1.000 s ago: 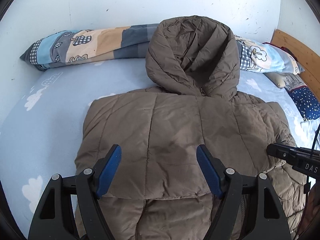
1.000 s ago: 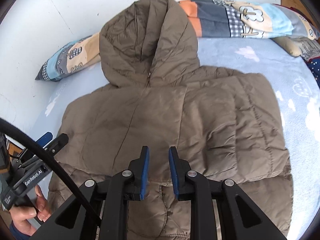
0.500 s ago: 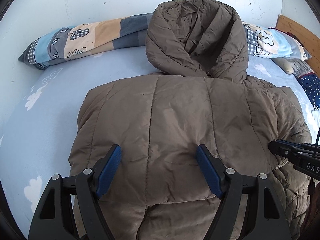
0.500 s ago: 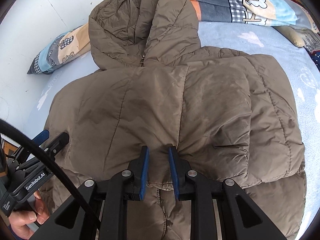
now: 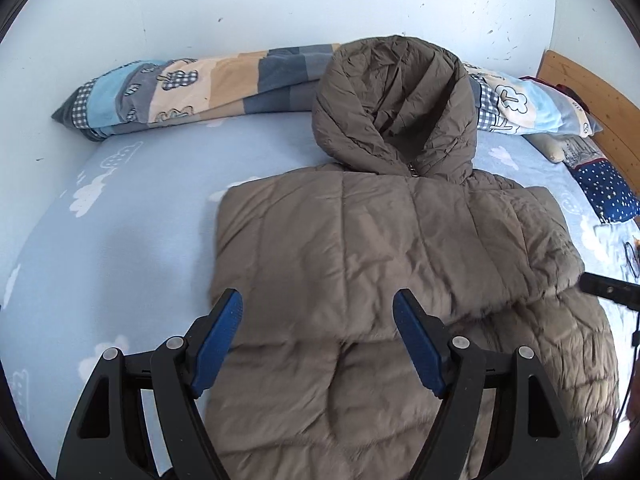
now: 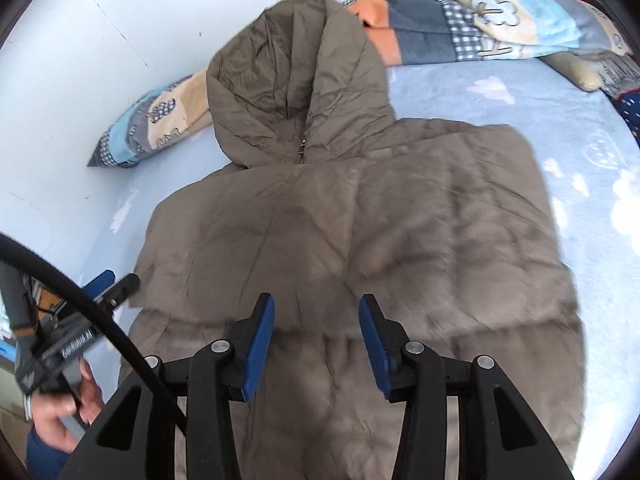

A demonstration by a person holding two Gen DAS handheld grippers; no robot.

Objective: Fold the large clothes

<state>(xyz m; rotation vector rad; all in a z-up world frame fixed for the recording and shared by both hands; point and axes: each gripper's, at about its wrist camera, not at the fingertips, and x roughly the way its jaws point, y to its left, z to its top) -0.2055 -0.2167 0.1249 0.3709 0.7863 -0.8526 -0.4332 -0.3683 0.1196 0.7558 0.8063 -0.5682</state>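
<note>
A brown hooded puffer jacket (image 5: 380, 240) (image 6: 360, 220) lies flat on the bed, hood (image 5: 392, 108) pointing at the wall. A top layer is folded across its body, with the near edge just ahead of both grippers. My left gripper (image 5: 318, 304) hovers open over the jacket's near left part, nothing between its blue pads. My right gripper (image 6: 317, 308) is over the near middle with its jaws opening; the fabric lies below them, not pinched. The left gripper (image 6: 100, 292) also shows in the right wrist view, held by a hand (image 6: 60, 412).
The bed has a light blue cloud-print sheet (image 5: 120, 220) (image 6: 580, 140). A rolled patchwork quilt (image 5: 200, 84) (image 6: 480, 28) lies along the white wall behind the hood. A dark blue starred pillow (image 5: 604, 188) and a wooden headboard (image 5: 592, 96) are at the right.
The right gripper's jaws went from nearly shut to apart. Both grippers pushed closer over the jacket, then drew back, so the jacket now sits farther off in both views.
</note>
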